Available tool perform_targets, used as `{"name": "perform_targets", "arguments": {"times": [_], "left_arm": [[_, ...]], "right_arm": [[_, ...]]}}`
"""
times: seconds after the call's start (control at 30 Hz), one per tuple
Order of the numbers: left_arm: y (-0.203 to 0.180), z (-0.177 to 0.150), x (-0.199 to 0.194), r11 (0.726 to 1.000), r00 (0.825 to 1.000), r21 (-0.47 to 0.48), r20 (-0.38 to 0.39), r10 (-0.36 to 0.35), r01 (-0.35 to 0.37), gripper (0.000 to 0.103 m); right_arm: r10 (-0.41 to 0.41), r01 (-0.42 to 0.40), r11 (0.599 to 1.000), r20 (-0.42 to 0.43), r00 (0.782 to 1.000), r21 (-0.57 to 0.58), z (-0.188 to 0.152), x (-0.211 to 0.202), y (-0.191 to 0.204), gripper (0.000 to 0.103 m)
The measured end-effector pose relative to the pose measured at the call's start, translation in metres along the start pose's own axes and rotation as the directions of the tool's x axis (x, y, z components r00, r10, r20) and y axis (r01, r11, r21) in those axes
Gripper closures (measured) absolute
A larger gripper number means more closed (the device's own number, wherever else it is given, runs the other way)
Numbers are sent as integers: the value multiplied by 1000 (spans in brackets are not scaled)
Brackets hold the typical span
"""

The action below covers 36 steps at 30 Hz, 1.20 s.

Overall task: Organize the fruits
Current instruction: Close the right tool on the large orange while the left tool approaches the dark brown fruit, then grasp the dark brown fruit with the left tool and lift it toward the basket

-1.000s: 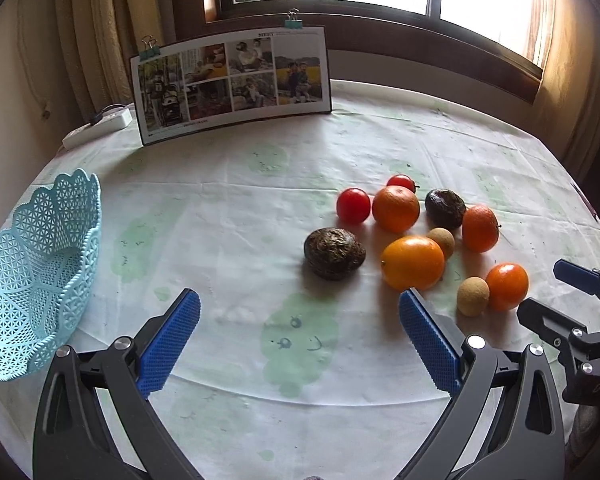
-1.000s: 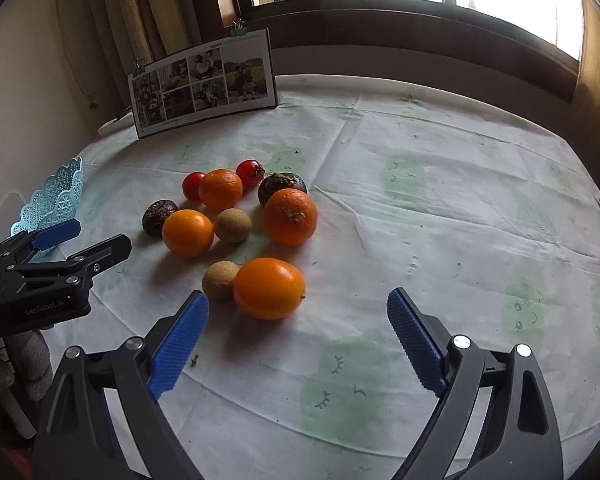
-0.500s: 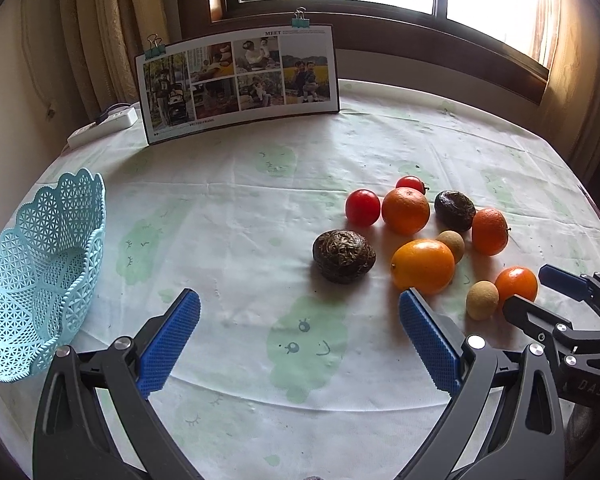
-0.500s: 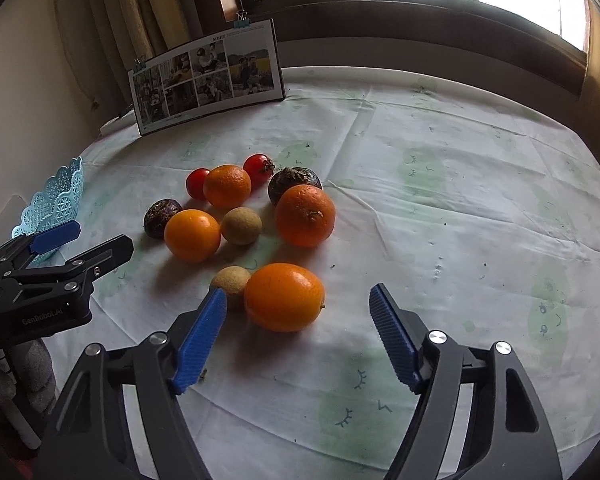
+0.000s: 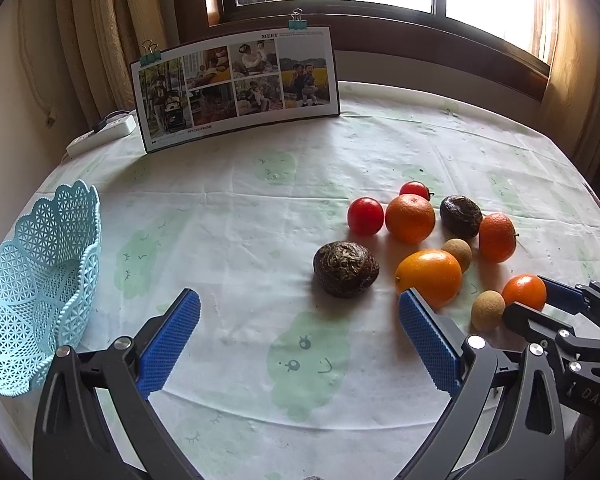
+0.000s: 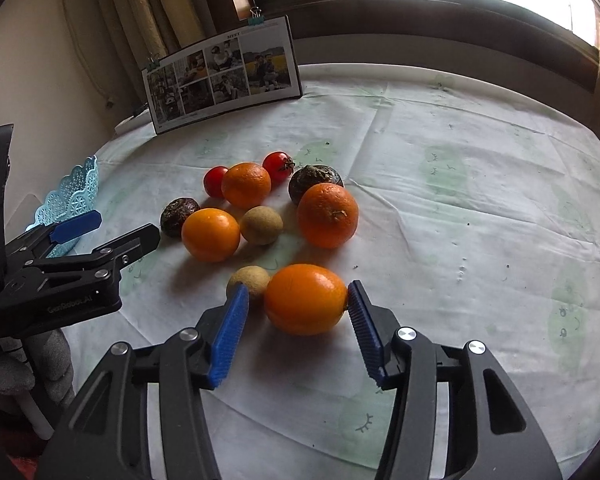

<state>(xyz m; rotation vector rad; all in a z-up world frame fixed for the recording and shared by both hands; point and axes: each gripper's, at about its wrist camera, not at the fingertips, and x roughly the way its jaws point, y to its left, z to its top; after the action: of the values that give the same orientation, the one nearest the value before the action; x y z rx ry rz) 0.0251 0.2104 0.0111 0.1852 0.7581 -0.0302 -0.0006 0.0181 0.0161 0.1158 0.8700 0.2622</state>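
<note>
I stand at a round table (image 5: 260,208) covered in a pale cloth with faint green cartoon patches, a window behind it and a clipped photo board (image 5: 236,88) propped at the far edge. At my far left sits a light blue lattice basket (image 5: 40,280), tipped up on its side and holding nothing, well apart from the fruit. The fruit lies in a loose cluster toward my right: four oranges, two dark wrinkled fruits, two red tomatoes and two small tan round fruits. My right gripper (image 6: 296,312) is open, its blue pads set either side of the nearest orange (image 6: 305,299); the right pad looks to be touching the peel, the left pad stands just off it, so I judge the fruit is not yet held. A small tan fruit (image 6: 247,280) sits right against that left pad, and closing could nudge it away or pinch it alongside the orange. The orange is round and smooth, so an off-centre squeeze could squirt it forward into the cluster. My left gripper (image 5: 300,332) hangs wide open and empty over bare cloth, near a dark wrinkled fruit (image 5: 346,274).
</note>
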Motion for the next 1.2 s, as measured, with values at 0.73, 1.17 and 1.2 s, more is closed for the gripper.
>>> {"name": "perform_targets", "arguments": {"times": [0.73, 1.17, 1.2], "left_arm": [[-2, 12, 33, 983, 982, -17, -52, -181, 180, 49], [9, 12, 7, 987, 986, -14, 35, -161, 161, 62], [11, 12, 3, 988, 987, -15, 47, -155, 156, 62]], "right_arm": [[22, -23, 999, 7, 1000, 39, 1, 2, -6, 51], [10, -10, 999, 8, 1000, 50, 1, 0, -7, 60], [6, -6, 999, 8, 1000, 50, 1, 0, -6, 60]]}}
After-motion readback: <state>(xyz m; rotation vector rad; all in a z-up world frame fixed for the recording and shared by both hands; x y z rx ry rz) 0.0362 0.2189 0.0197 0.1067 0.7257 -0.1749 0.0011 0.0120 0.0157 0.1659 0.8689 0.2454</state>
